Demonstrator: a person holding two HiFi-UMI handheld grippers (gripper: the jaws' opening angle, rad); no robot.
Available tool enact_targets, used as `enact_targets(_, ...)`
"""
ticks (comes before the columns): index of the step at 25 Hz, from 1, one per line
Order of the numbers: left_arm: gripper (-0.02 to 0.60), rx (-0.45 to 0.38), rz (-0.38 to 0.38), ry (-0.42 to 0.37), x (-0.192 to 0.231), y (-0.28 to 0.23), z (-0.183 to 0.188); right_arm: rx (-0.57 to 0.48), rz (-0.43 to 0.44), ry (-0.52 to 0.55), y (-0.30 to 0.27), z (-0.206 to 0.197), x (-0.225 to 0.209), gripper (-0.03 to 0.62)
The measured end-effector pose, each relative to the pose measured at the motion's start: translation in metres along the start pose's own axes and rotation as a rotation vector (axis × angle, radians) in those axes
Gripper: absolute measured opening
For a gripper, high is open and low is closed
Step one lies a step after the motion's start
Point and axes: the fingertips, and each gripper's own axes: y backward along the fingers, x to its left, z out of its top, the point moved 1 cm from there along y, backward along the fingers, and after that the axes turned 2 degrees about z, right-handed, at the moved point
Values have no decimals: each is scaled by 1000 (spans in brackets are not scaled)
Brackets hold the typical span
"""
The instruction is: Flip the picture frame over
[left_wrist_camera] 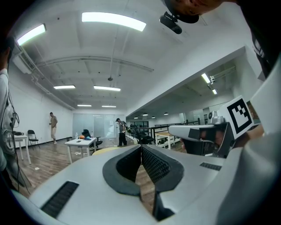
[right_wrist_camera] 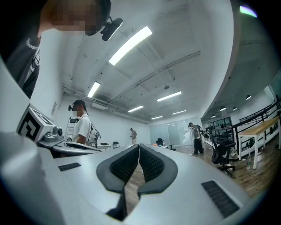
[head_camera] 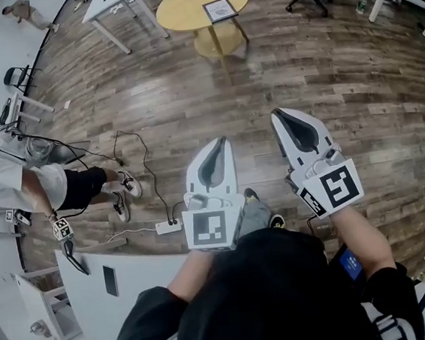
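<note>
Picture frame (head_camera: 220,9) lies flat on the round yellow table (head_camera: 180,6), well apart from both grippers, farther ahead across the wood floor (head_camera: 353,75). Left gripper (head_camera: 222,140) and right gripper (head_camera: 275,114) both closed, empty, side by side, pointing toward the table.
</note>
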Motion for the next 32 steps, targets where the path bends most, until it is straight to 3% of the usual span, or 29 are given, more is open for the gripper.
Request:
enact_targets(7, 23, -10, -9, 2, 48, -51, 3, 38, 33, 38, -66, -10, -7, 18)
enact_targets(16, 23, -30, -42, 45, 103, -91, 4, 61, -14, 67, -133, -18, -17, 18)
enact_targets(32, 23, 9, -32, 0, 118, -183, 1, 50, -41, 67, -187, -28, -101, 18)
